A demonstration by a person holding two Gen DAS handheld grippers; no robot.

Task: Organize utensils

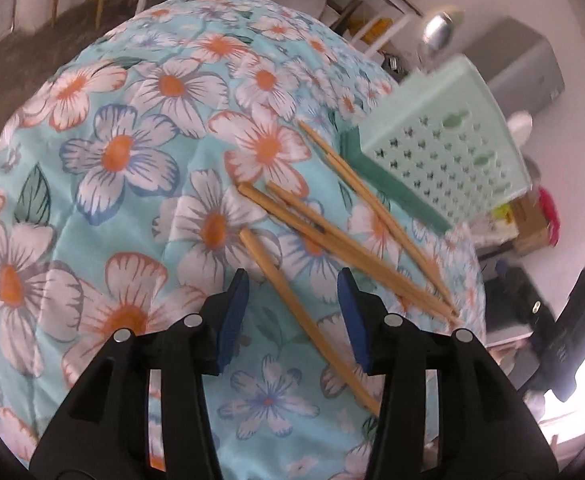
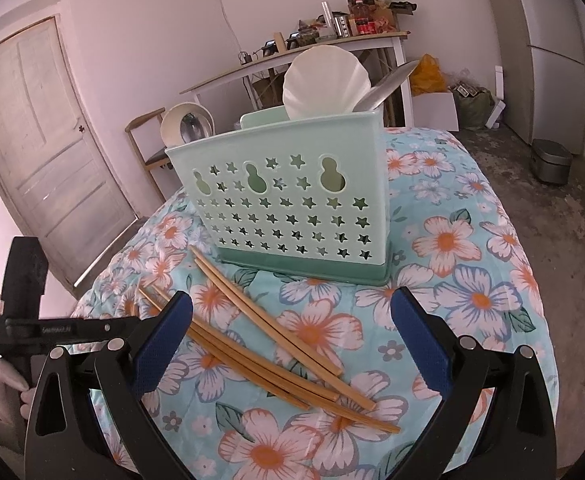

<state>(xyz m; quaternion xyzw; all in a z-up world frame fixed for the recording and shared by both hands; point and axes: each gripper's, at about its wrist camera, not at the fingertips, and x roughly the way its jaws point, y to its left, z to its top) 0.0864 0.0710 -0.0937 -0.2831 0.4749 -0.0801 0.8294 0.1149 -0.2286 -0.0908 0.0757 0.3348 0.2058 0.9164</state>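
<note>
On the flowered cloth of the bench (image 2: pixel 472 264), five or so wooden chopsticks (image 2: pixel 276 344) lie loose and crossed, just beside the foot of the mint utensil caddy (image 2: pixel 284 200), which stands upright nearer the far edge and already holds a white scalloped ladle (image 2: pixel 324 80) and some spoons. The left claw (image 1: pixel 292 312) hovers with its blue pads apart and empty, one chopstick (image 1: pixel 304 324) running under the gap between them. The right claw (image 2: pixel 292 344) is also spread wide and empty, framing the pile from the near edge.

The step in hand looks like picking up chopsticks to drop into the caddy. To do it well, take the one lying apart from the rest first, since the others overlap and would drag each other. Turn the left claw so its pads cross the stick, not run along it, and grip near the thicker end. The cloth seems soft, possibly padded, so press down lightly before closing.
</note>
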